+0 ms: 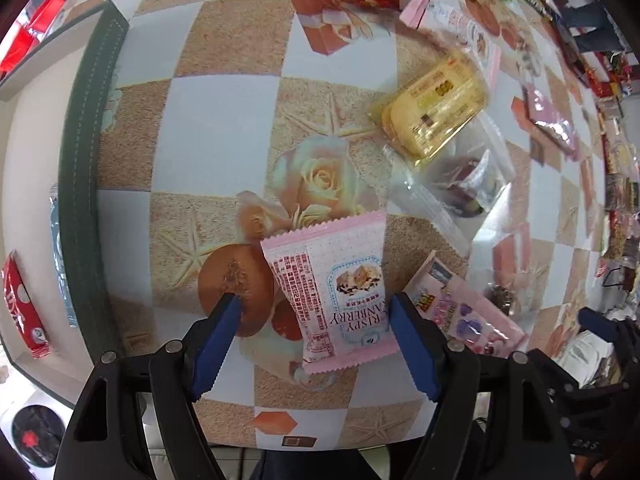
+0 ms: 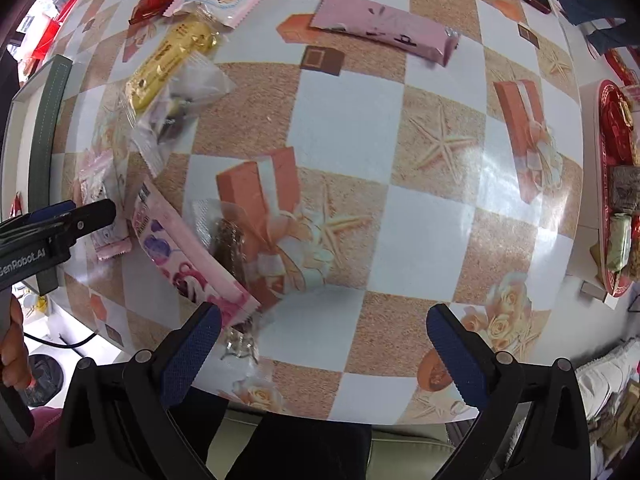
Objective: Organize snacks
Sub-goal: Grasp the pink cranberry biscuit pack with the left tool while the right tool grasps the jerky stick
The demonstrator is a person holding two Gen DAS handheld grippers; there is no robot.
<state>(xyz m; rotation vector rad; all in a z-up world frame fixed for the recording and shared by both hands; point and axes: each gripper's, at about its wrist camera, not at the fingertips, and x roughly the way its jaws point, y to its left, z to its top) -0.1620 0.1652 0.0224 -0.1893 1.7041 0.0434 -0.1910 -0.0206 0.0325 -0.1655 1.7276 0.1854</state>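
So the left gripper (image 1: 314,320) hangs wide open around the pink cranberry crisp packet (image 1: 334,292), ready to pinch; box (image 1: 86,152) at 9 o'clock. Right gripper (image 2: 320,344) is wide too, empty.

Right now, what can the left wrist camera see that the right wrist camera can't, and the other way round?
Only the left wrist view shows the red packet lying inside the tray with the green rim.

Only the right wrist view shows the red plate of snacks at the far right, and the long plain pink bar.

Both show the yellow biscuit pack and the pink cranberry packet between the open left gripper.
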